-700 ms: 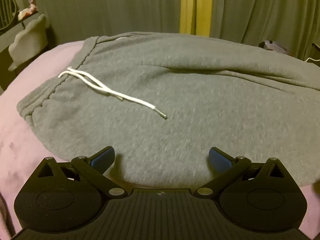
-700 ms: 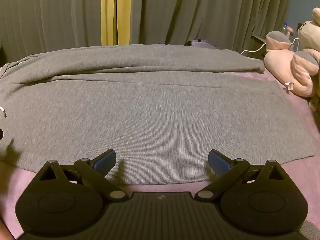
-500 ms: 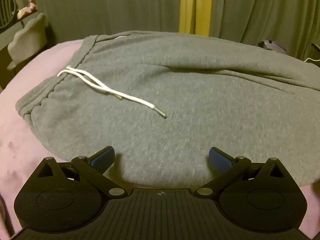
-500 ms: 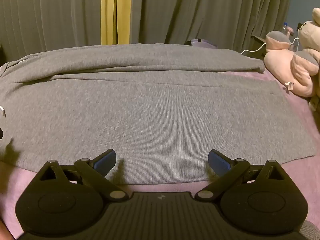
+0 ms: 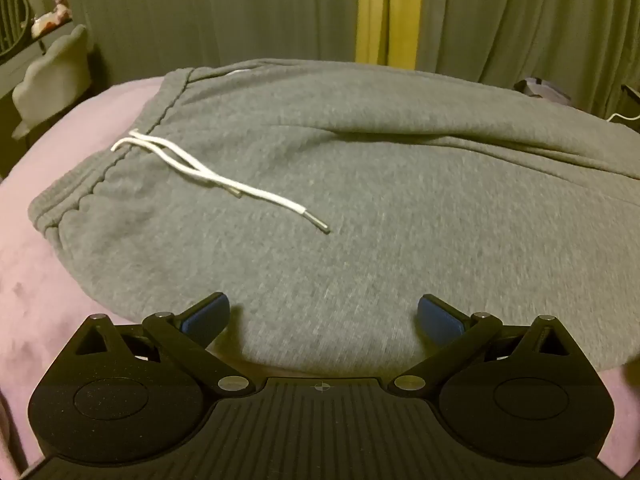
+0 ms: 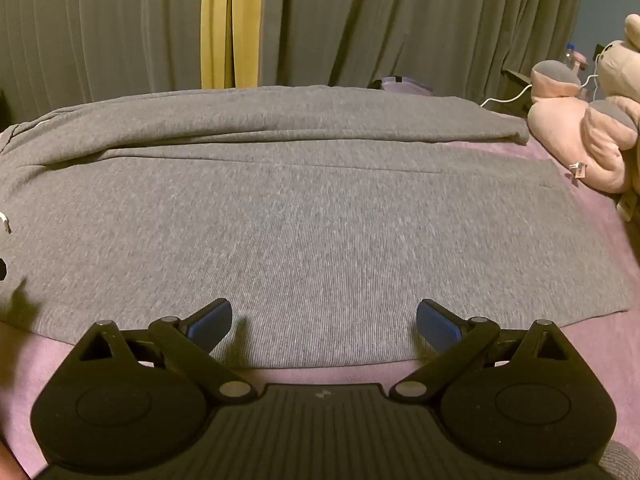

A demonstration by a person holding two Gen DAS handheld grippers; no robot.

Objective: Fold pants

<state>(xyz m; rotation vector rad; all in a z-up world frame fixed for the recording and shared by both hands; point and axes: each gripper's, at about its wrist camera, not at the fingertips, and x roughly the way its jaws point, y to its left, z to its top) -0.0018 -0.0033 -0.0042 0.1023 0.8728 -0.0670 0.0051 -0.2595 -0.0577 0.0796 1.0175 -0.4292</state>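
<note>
Grey sweatpants [image 5: 360, 200] lie spread flat on a pink bed cover [image 5: 36, 292], waistband to the left, legs running right. A white drawstring [image 5: 208, 172] lies across the waist area. My left gripper [image 5: 323, 316] is open and empty, its blue pads over the pants' near edge by the waist. In the right wrist view the pants' legs [image 6: 320, 216] stretch across, the far leg partly overlapping the near one. My right gripper [image 6: 323, 320] is open and empty, over the near edge of the leg.
Grey curtains [image 6: 360, 20] with a yellow strip [image 6: 230, 20] hang behind the bed. Pink plush toys [image 6: 588, 136] sit at the bed's right end. A pale chair [image 5: 52, 76] stands at the far left. A white cable [image 6: 504, 98] lies at the back right.
The left gripper has crept slightly forward over the pants' near edge. The right view is almost unchanged. Both grippers stay open.
</note>
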